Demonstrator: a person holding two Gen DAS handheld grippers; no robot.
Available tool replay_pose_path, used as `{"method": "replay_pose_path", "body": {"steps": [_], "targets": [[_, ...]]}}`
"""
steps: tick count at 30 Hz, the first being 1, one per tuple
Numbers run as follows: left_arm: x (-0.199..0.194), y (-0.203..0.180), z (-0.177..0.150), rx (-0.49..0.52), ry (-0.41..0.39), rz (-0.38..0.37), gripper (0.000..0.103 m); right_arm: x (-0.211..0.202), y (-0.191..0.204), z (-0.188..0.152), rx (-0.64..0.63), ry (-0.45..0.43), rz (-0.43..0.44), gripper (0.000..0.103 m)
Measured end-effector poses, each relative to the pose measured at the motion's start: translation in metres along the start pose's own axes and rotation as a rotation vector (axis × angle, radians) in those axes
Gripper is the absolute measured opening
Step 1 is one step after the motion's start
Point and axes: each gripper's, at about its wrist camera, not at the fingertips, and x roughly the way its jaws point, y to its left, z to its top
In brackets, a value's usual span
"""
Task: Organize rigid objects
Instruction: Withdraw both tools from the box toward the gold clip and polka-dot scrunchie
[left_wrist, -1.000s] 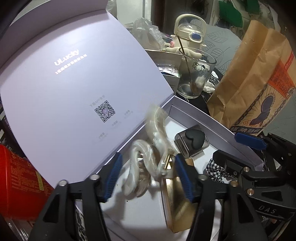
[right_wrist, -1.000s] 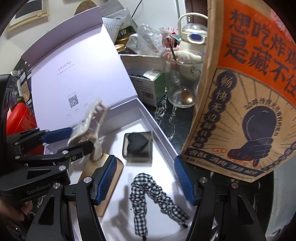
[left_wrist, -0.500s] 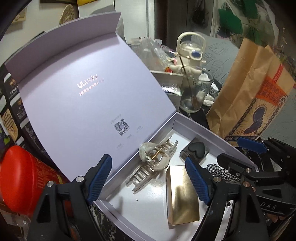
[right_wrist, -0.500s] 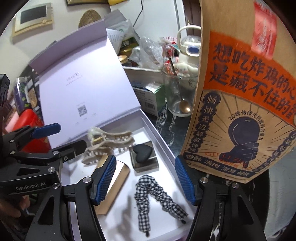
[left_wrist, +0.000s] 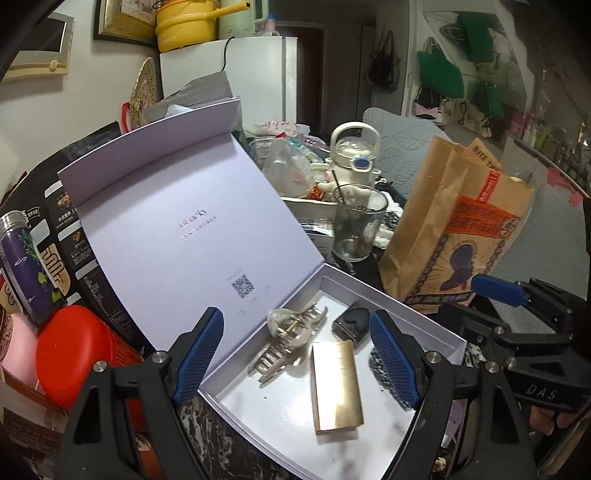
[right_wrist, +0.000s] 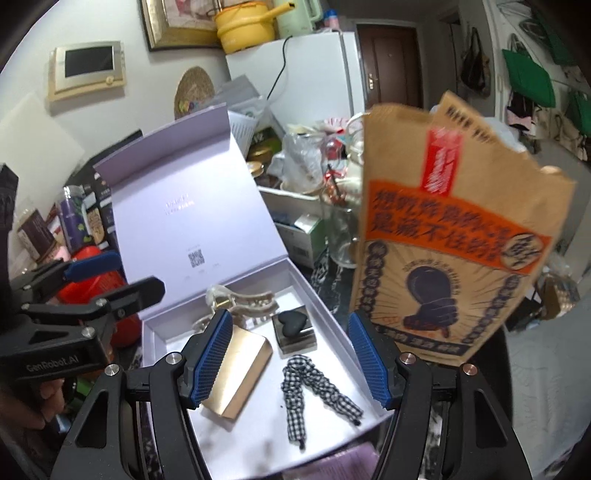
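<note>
My left gripper (left_wrist: 295, 363): jaws wide, just opened further, nothing between them. My right gripper (right_wrist: 291, 363): likewise parted and empty, presumably free for the next piece.

Below both: lavender gift box (left_wrist: 402, 314), lid propped back for access. Inside, nearest first: gold card case (left_wrist: 336, 386), checked scrunchie (right_wrist: 314, 387), clear hair claw (left_wrist: 291, 338) by the hinge wall, heart-topped box (right_wrist: 293, 328).

Beyond, right: paper bag (right_wrist: 450, 236), upright on the table.
</note>
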Motion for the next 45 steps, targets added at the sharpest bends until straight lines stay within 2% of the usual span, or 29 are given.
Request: {"method": "replay_pose_path", "body": {"steps": [5,10,13,21,25,35,45], "targets": [[-0.016,-0.012,-0.004,0.000,-0.026,-0.023,0.082,-0.032,-0.014,-0.008,0.033,-0.037,-0.043,0.067],[-0.029,-0.027,-0.013,0.016,-0.036,-0.073,0.082,-0.053,-0.023,-0.021,0.059,-0.038,-0.083,0.067],[-0.038,-0.037,-0.020,0.033,-0.034,-0.073,0.082,-0.066,-0.028,-0.032,0.076,-0.041,-0.100,0.067],[-0.058,-0.058,-0.044,0.026,-0.035,-0.132,0.082,-0.093,-0.034,-0.065,0.091,-0.027,-0.137,0.069],[-0.060,-0.071,-0.057,0.054,-0.014,-0.127,0.082,-0.101,-0.037,-0.081,0.094,-0.016,-0.138,0.071],[-0.054,-0.092,-0.089,0.090,0.062,-0.190,0.081,-0.113,-0.039,-0.116,0.100,-0.008,-0.121,0.071],[-0.054,-0.111,-0.118,0.101,0.109,-0.293,0.081,-0.123,-0.042,-0.154,0.121,-0.008,-0.092,0.071]]}}
